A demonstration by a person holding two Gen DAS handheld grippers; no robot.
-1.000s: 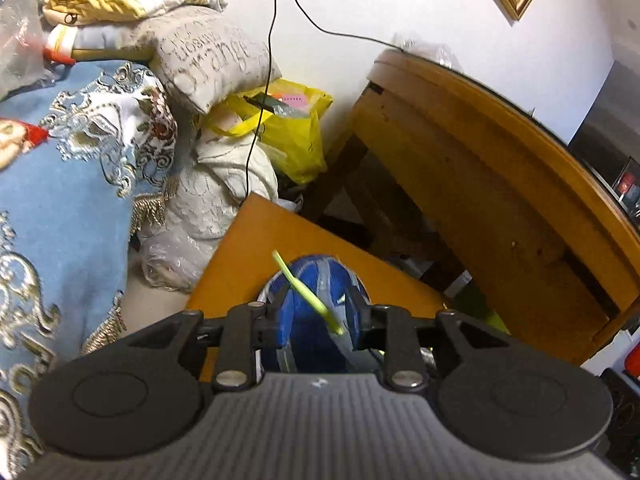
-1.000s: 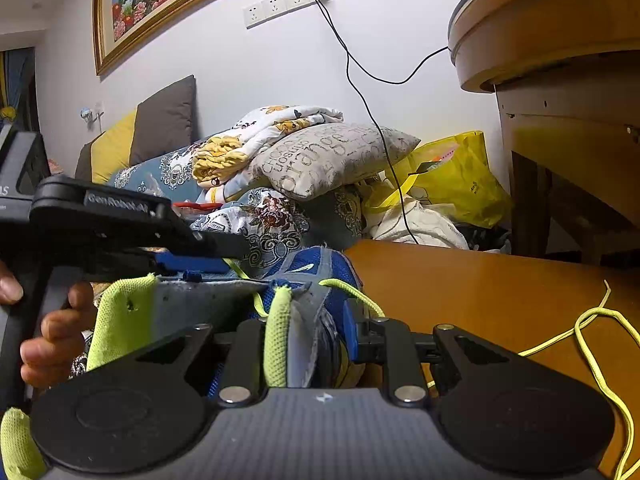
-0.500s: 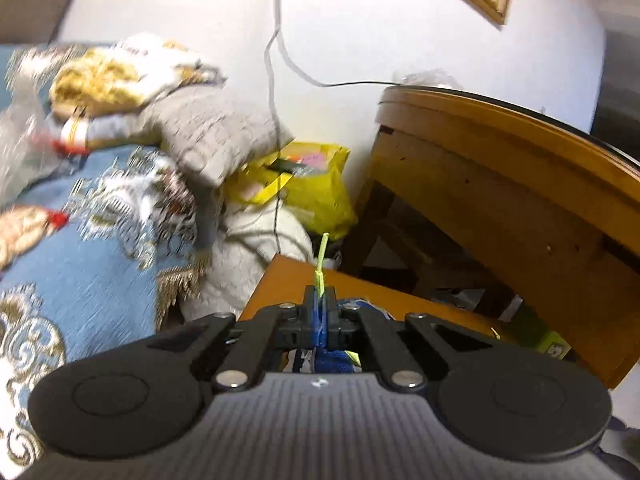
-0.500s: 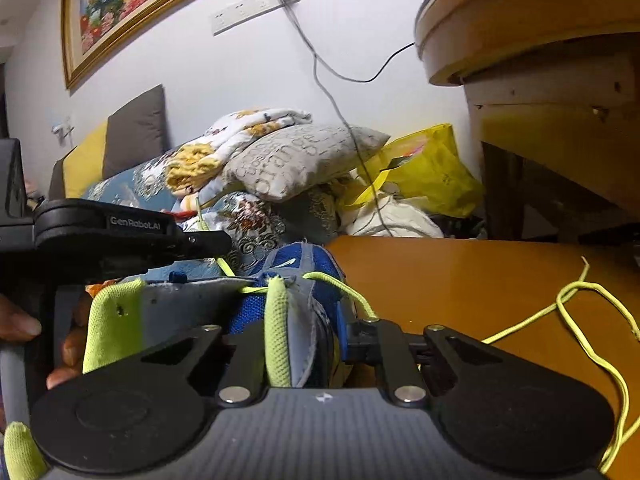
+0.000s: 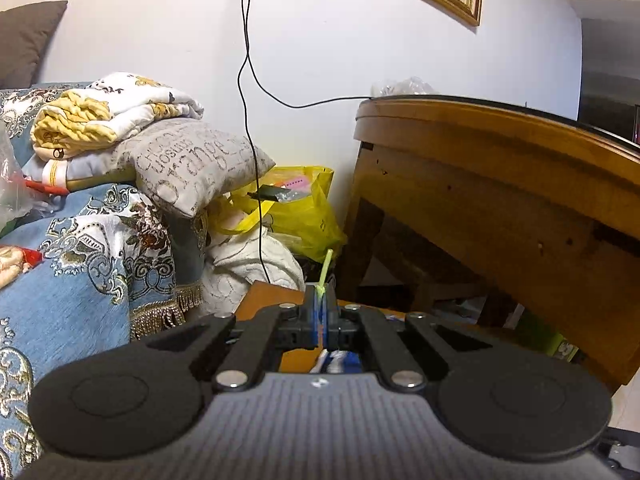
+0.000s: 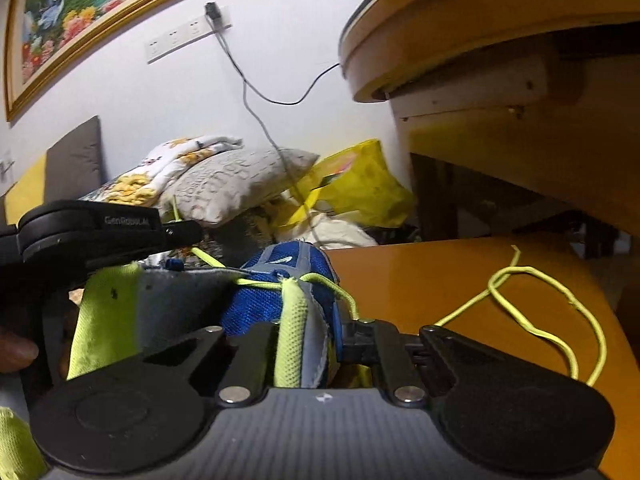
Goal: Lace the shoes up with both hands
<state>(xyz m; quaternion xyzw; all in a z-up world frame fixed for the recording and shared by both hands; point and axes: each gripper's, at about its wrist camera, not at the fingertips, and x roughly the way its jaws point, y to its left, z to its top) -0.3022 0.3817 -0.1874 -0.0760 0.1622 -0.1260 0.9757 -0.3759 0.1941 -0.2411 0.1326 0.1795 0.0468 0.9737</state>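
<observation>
— What changed since a second ago?

— The left gripper [image 5: 321,312], then spread around the blue sneaker [image 6: 280,280], has now risen above it with its jaws pressed together on the neon-yellow lace [image 5: 325,270], whose tip pokes upward.

— And the right gripper [image 6: 308,344]?

— It stays clamped on the sneaker's grey and yellow collar, jaws partly apart, filled by fabric.

— Any writing?

— "GenRobot.AI" on the left gripper's side in the right wrist view; "orange" on the grey cushion [image 5: 200,168].

— Where's the sneaker?

— One sneaker, on the low wooden table [image 6: 460,276]. The lace's free end lies looped on that table, right of the sneaker. Two grippers, one lace.
</observation>
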